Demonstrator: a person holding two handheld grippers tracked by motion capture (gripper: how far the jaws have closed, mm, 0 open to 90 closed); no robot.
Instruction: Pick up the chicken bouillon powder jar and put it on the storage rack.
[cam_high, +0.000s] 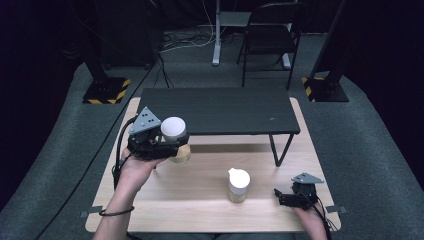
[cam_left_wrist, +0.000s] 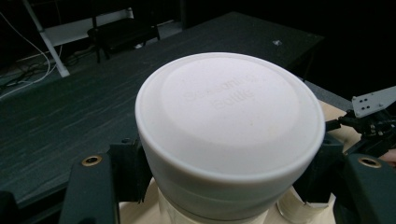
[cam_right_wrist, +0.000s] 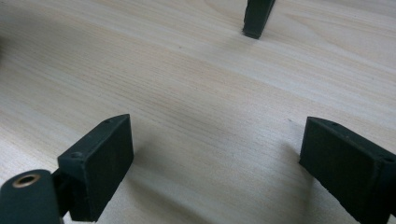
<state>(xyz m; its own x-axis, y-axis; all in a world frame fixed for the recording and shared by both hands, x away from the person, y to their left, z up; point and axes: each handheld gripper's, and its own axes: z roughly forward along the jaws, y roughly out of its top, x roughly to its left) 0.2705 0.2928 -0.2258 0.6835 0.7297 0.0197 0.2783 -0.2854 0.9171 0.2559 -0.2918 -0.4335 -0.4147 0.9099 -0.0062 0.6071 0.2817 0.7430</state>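
Nearest you, your right gripper (cam_high: 280, 196) rests low at the front right corner of the surface (cam_high: 200, 200), its jaws released and spread wide with nothing but bare wood between them; the right gripper view shows that pale wood (cam_right_wrist: 196, 93) and, further off, the foot of a black leg (cam_right_wrist: 254, 21).

Just left of that gripper, a second bottle (cam_high: 238, 185) stands upright on the surface, with a white spouted cap and pale contents, well apart from your other hand.

Further back on the left, your left hand (cam_high: 137, 167) holds the left gripper (cam_high: 175, 145) up off the wood. Its jaws are clenched on a bottle (cam_high: 175, 137), pressing on either side just under its wide white lid (cam_left_wrist: 229, 130), which bears raised lettering. The bottle's tan body hangs below the jaws, clear of the surface, near the front edge of the black shelf (cam_high: 220, 110).

That low black shelf stands across the rear half of the surface. Beyond it, a dark chair (cam_high: 272, 37) stands on grey carpet.
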